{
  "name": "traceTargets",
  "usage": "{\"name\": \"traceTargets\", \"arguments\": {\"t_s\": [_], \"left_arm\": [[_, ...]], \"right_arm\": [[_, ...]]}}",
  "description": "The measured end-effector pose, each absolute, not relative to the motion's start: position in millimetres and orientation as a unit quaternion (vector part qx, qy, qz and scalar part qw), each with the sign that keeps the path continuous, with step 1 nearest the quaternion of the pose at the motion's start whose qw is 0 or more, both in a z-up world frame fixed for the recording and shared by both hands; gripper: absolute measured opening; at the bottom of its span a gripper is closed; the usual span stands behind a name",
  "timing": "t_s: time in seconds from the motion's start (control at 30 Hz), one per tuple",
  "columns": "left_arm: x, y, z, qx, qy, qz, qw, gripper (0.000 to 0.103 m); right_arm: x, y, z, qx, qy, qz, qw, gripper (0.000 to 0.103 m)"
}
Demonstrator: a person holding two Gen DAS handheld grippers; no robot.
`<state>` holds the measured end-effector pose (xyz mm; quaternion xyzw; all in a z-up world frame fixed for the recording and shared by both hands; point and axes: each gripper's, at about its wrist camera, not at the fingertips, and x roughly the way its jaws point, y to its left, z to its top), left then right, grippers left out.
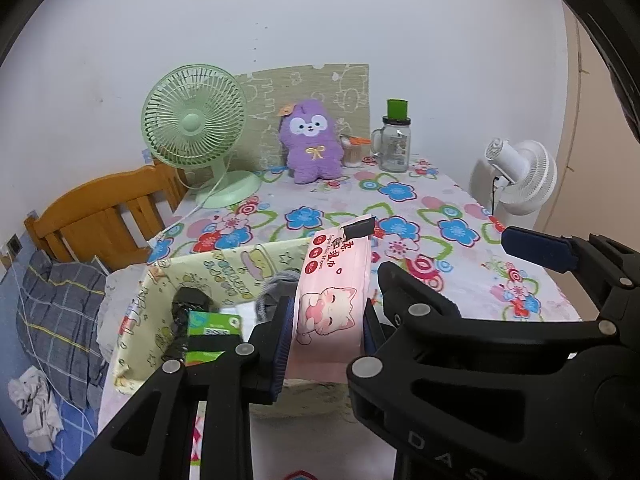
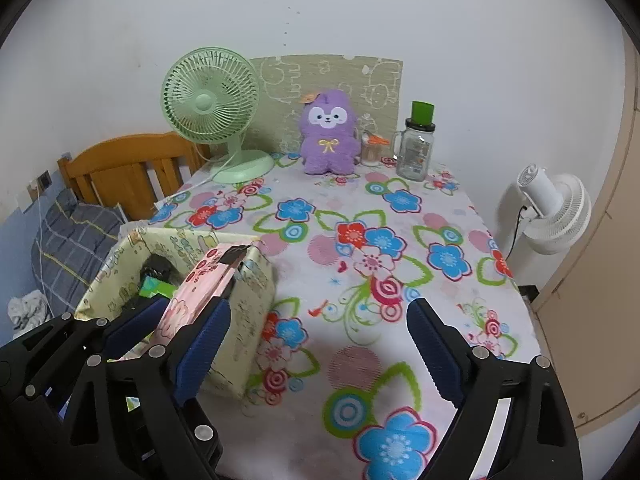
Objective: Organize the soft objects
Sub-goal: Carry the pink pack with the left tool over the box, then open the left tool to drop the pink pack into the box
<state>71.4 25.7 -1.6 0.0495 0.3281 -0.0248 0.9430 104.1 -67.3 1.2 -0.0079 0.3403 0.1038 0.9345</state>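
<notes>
We clamp the wipes pack in our left gripper over the near-left box, to drop it in | our right gripper gapes wide, empty | plush waits far, 1 left.

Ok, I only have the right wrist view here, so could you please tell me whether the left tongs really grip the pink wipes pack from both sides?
Observer: Yes. In the left wrist view, the two blue pads of the left tongs press on the pink wipes pack, one on each side.
Operator: Thank you. Is anything in the fabric box hidden from me behind the pack?
Observer: Yes. A grey soft item sits in the fabric box, right against the pack's left edge.
</notes>
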Motion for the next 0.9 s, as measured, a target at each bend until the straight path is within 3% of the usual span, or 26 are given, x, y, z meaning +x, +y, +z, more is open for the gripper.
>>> {"name": "traceTargets", "arguments": {"t_s": [0.5, 0.57, 0.63, 0.9], "left_arm": [[105, 69, -25, 0.029, 0.346, 0.015, 0.938, 0.037], [109, 72, -28, 0.020, 0.355, 0.012, 0.935, 0.045], [110, 75, -30, 0.006, 0.363, 0.005, 0.932, 0.075], [99, 61, -25, 0.017, 0.358, 0.001, 0.933, 0.082]], "right_arm": [[139, -35, -17, 0.005, 0.365, 0.113, 0.924, 0.095], [141, -34, -21, 0.010, 0.371, 0.115, 0.921, 0.095], [141, -34, -23, 0.010, 0.374, 0.117, 0.920, 0.095], [130, -49, -21, 0.013, 0.364, 0.105, 0.926, 0.095]]}}
